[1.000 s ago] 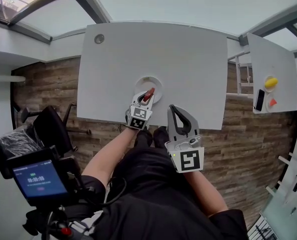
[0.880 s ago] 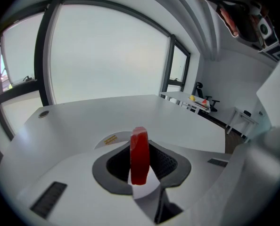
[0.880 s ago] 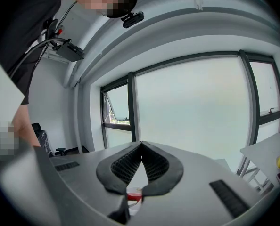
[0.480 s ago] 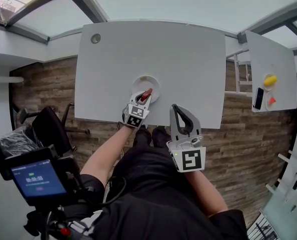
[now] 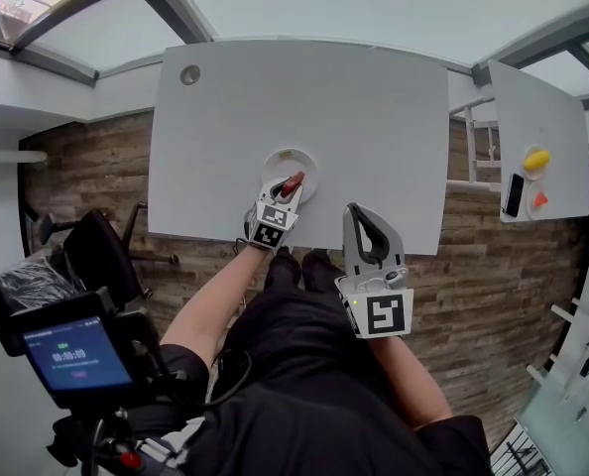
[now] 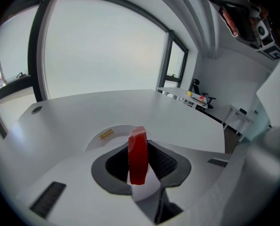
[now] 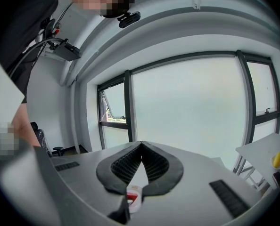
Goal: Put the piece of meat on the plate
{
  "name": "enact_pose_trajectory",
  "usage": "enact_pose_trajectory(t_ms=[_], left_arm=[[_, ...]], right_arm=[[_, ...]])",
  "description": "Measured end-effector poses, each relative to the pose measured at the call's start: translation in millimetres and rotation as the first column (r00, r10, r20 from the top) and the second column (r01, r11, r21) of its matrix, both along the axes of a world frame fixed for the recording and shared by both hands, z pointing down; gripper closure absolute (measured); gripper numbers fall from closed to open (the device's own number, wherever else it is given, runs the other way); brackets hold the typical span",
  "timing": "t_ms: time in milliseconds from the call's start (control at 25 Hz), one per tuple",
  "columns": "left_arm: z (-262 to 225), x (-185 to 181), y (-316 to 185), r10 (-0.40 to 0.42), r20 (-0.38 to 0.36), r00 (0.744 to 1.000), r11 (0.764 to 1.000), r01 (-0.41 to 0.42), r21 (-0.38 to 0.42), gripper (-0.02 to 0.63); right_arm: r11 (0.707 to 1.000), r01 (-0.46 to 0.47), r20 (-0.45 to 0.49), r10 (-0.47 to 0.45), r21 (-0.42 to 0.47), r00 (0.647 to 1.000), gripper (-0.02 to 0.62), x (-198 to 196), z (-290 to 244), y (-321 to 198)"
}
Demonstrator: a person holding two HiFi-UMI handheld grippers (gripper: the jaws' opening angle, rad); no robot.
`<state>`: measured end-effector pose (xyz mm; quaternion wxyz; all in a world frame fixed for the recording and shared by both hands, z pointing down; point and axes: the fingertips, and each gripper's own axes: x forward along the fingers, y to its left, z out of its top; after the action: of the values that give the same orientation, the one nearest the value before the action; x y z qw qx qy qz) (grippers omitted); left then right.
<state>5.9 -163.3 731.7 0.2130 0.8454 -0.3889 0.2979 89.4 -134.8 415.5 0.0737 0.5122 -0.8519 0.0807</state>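
Placing step: left tongs (image 5: 287,192) pinch the meat (image 6: 137,159) over the plate (image 5: 276,158). The right tongs (image 7: 141,146) are pressed together, empty. Next, lower and release.

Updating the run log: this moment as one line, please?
left tongs: shut on piece of meat | piece of meat: over plate, not released | right tongs: shut, empty, over table near edge
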Motion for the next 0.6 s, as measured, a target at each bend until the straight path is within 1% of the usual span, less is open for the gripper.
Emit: enact_pose_trajectory(t_ms=[280, 600], left_arm=[[6.5, -7.6, -0.7, -0.030, 0.014, 0.999, 0.999, 0.031, -0.031, 0.512], [4.3, -9.0, -6.2, -0.031, 0.006, 0.999, 0.999, 0.031, -0.018, 0.512]], right_arm=[[1.000, -0.003, 0.005, 0.003, 0.004, 1.000, 0.591, 0.3, -4.0, -0.2], [1.000, -0.005, -0.001, 0.005, 0.000, 1.000, 0.591, -0.5, -2.7, 4.9]])
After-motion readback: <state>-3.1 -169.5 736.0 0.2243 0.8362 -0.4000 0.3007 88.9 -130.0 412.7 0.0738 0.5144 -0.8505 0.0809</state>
